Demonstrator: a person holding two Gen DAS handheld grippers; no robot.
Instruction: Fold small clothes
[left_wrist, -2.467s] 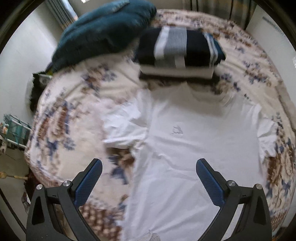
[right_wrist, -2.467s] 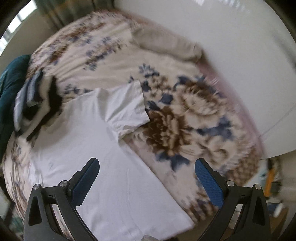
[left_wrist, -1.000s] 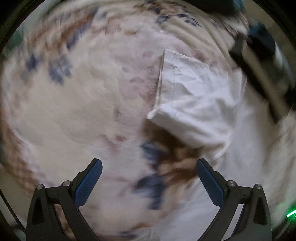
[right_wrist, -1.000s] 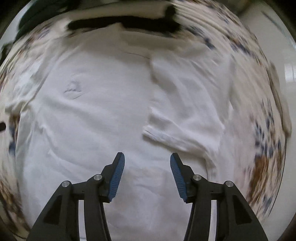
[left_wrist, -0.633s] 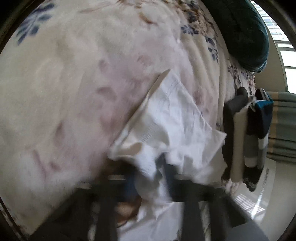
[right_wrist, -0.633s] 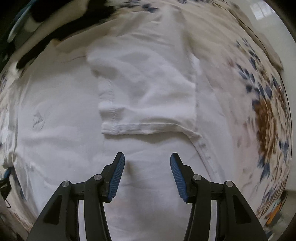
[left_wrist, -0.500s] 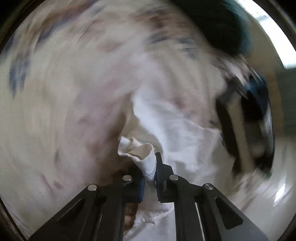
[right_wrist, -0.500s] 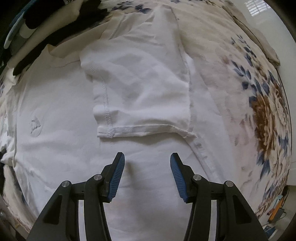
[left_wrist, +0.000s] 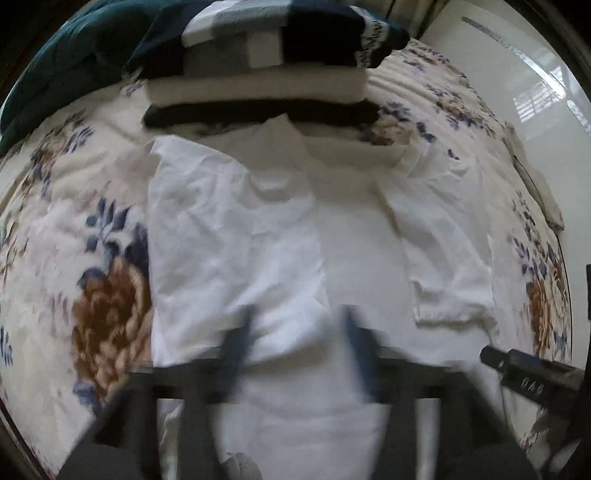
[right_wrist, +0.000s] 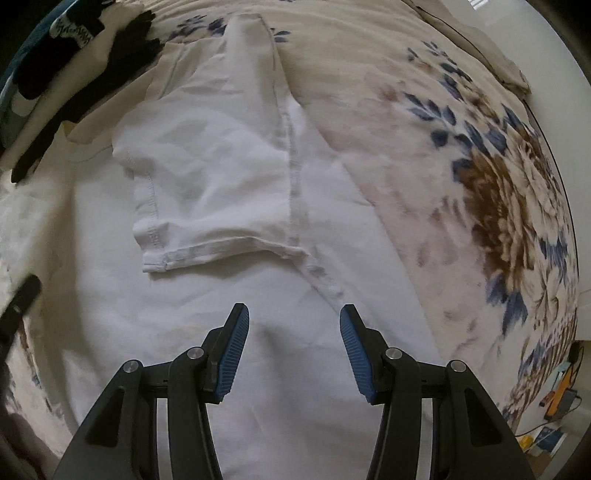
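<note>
Right wrist view, white T-shirt (right_wrist: 207, 177) under parted right tongs (right_wrist: 293, 347)

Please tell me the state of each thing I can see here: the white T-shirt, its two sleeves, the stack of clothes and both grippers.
white T-shirt: spread flat on bed
right sleeve: folded inward
left sleeve: folded inward
stack of clothes: folded, piled
left gripper: open, blurred
right gripper: open, empty

White cloth T-shirt (right_wrist: 207, 173) matt, creased; floral blanket (right_wrist: 461, 177) fuzzy.
</note>
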